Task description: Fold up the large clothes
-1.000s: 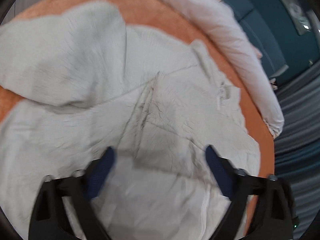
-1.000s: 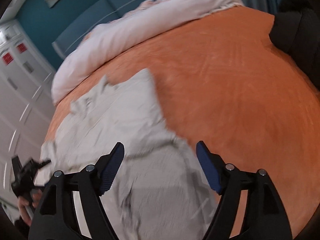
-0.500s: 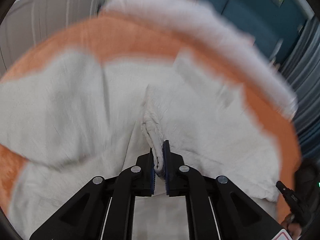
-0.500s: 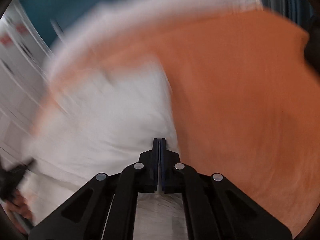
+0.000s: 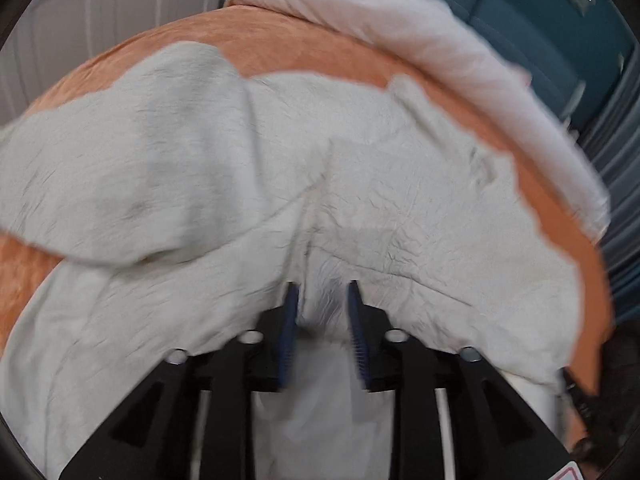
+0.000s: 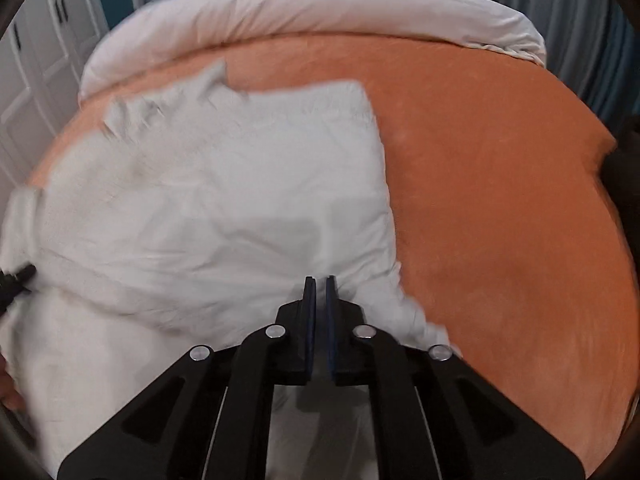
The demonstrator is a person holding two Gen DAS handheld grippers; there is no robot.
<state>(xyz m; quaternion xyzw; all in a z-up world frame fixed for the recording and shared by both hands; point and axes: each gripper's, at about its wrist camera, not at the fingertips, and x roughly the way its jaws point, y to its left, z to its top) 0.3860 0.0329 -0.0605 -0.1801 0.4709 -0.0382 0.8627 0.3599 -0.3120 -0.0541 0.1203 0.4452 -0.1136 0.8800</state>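
A large white garment [image 5: 400,200] lies crumpled on the orange bed cover [image 5: 300,52], with one flap folded over at the left. My left gripper [image 5: 322,292] sits low over its middle. Its jaws are opening, and a raised ridge of the cloth stands loosely between the blue pads. In the right wrist view the garment [image 6: 240,184] covers the left half of the bed cover [image 6: 500,200]. My right gripper [image 6: 319,280] pinches the garment's near right edge, its jaws just starting to part and a thin fold still held between the pads.
A rolled white duvet [image 6: 300,8] runs along the far edge of the bed. White wardrobe doors [image 6: 36,60] stand at the left and grey curtains [image 5: 616,168] at the right. A dark object [image 6: 624,152] lies at the bed's right edge.
Both grippers went from wide open to closed on the garment. The left one has since parted again around the pinched ridge. The right one stays nearly closed and has shifted along the cloth edge.
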